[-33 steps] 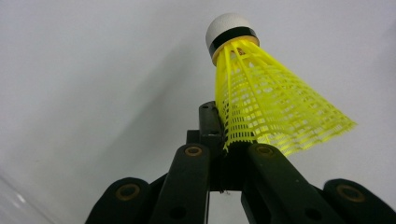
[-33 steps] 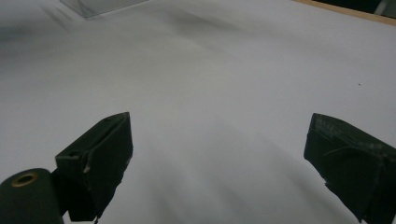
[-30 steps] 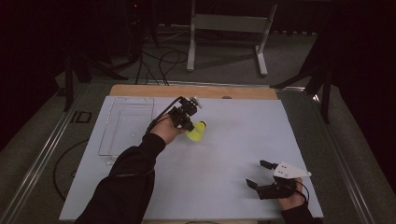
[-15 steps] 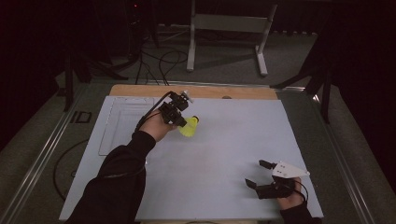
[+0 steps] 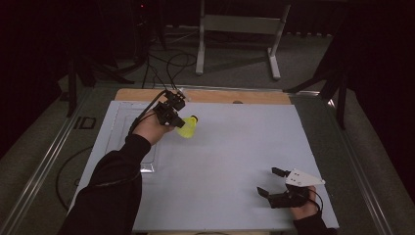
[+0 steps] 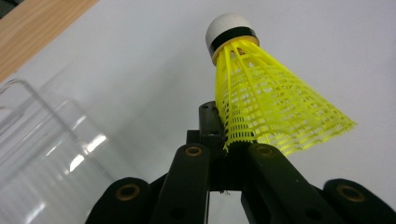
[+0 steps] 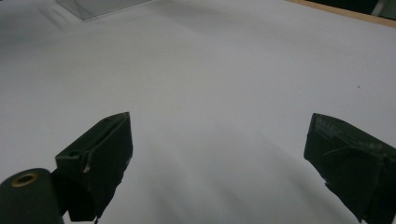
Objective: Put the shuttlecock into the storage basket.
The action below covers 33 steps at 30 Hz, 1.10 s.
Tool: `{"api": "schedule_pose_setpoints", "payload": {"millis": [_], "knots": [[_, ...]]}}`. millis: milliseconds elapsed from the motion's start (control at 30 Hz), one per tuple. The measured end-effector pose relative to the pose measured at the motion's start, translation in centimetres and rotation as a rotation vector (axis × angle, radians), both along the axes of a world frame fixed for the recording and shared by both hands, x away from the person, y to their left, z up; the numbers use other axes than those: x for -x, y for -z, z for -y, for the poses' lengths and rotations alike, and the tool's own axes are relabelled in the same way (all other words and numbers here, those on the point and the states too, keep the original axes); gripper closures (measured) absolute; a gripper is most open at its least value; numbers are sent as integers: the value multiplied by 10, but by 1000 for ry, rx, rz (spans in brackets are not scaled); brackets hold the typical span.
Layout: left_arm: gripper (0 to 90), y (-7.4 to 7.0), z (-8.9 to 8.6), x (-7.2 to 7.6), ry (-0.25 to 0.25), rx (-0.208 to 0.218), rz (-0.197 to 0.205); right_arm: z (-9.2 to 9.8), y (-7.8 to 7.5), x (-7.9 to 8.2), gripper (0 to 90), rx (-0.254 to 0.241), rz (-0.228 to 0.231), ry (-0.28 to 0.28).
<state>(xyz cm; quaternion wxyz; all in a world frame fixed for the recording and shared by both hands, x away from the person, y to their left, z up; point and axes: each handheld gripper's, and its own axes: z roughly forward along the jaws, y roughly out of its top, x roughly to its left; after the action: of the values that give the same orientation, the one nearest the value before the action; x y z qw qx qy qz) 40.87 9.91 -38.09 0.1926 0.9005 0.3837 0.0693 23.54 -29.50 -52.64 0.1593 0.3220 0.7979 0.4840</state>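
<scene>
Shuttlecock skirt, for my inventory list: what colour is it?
Bright yellow mesh skirt, clearest in the left gripper view.

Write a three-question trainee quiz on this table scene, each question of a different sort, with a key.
1. True or false: the left claw is shut on the skirt of the yellow shuttlecock.
2. How do the right claw's jaws stand? A) pressed together B) wide apart with nothing between them C) closed on a clear container
3. Fill in: in the left gripper view, the clear container lies beside the shuttlecock, whose cork tip is coloured ____.

Key:
1. True
2. B
3. White
</scene>
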Motion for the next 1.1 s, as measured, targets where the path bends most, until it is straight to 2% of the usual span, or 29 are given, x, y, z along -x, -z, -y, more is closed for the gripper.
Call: {"api": "schedule_pose_setpoints", "payload": {"millis": [467,867,1100], "knots": [[900,-17,-43,2,-81,27,25,-1,-1,0,83,-7,4,-2],[900,-25,-74,7,-150,8,46,-1,-1,0,83,-3,6,0],[900,-28,-95,10,-201,20,55,-1,-1,0,83,1,5,1]]}}
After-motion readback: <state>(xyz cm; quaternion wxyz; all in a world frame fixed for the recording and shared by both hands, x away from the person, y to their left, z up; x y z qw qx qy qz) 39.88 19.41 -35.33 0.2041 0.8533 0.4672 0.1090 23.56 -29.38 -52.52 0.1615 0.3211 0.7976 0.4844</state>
